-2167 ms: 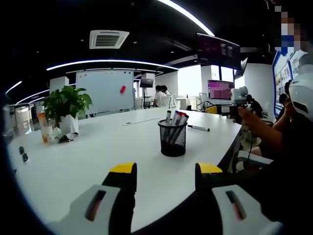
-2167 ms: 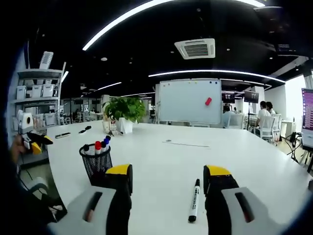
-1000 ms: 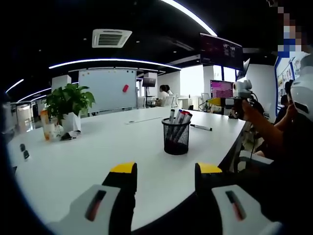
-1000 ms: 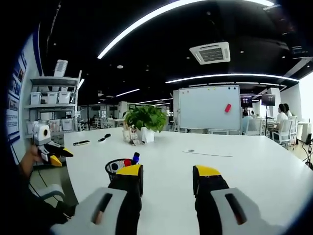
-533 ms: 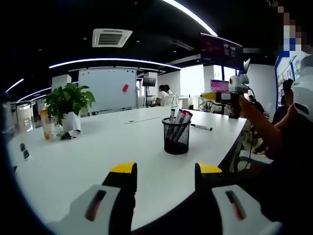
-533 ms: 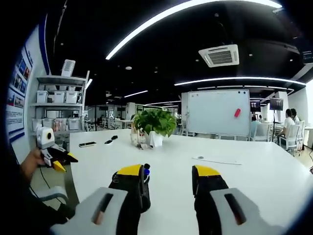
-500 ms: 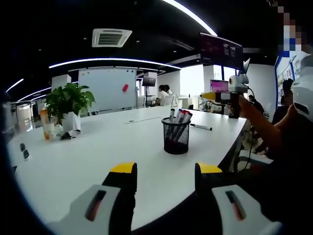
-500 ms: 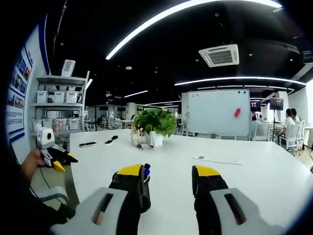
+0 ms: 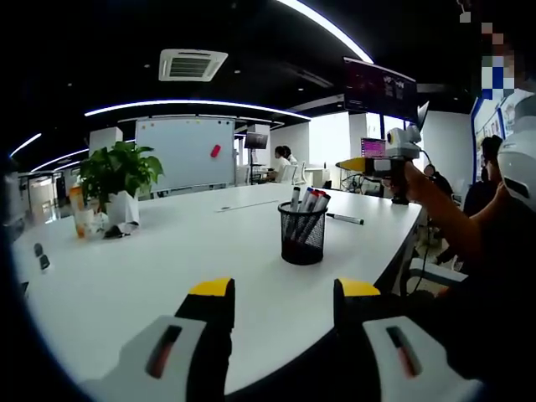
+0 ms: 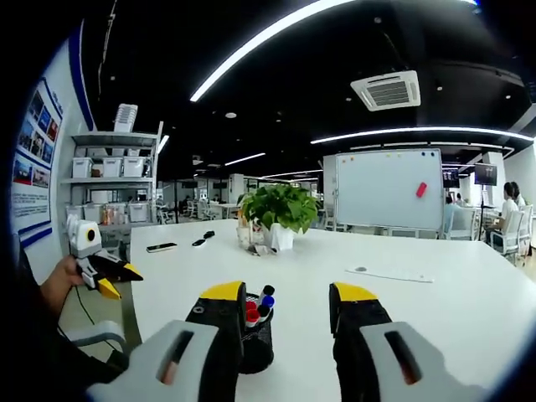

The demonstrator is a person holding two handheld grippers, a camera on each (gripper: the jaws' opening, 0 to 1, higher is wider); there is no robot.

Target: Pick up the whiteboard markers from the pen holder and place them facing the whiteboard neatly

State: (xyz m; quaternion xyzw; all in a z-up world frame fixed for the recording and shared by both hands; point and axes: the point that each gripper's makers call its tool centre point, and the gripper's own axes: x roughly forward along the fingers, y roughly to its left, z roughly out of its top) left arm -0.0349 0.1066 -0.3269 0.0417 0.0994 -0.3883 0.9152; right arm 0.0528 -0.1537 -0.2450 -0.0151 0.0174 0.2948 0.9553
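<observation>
In the left gripper view a black mesh pen holder (image 9: 301,235) stands on the white table (image 9: 151,268) with several markers (image 9: 306,199) sticking out. One black marker (image 9: 342,219) lies on the table behind it. My left gripper (image 9: 285,293) hovers open at the near table edge, well short of the holder. A hand holds my right gripper (image 9: 352,165) above and right of the holder. In the right gripper view my right gripper (image 10: 287,295) is open, and the holder (image 10: 261,339) with red and blue marker caps (image 10: 263,302) shows beside its left jaw, partly hidden. The whiteboard (image 9: 182,156) (image 10: 387,189) stands beyond the table.
A potted plant (image 9: 118,173) (image 10: 280,208) sits near the table's far side beside small bottles (image 9: 77,219). Small dark items (image 10: 161,247) lie near the table's left edge. Seated people (image 9: 281,162) and chairs are by the whiteboard. Shelving (image 10: 109,180) lines the left wall.
The right gripper view has swung so the pen holder and marker caps now sit closer beside its left jaw. In the left gripper view the right gripper has drifted slightly left, toward the holder.
</observation>
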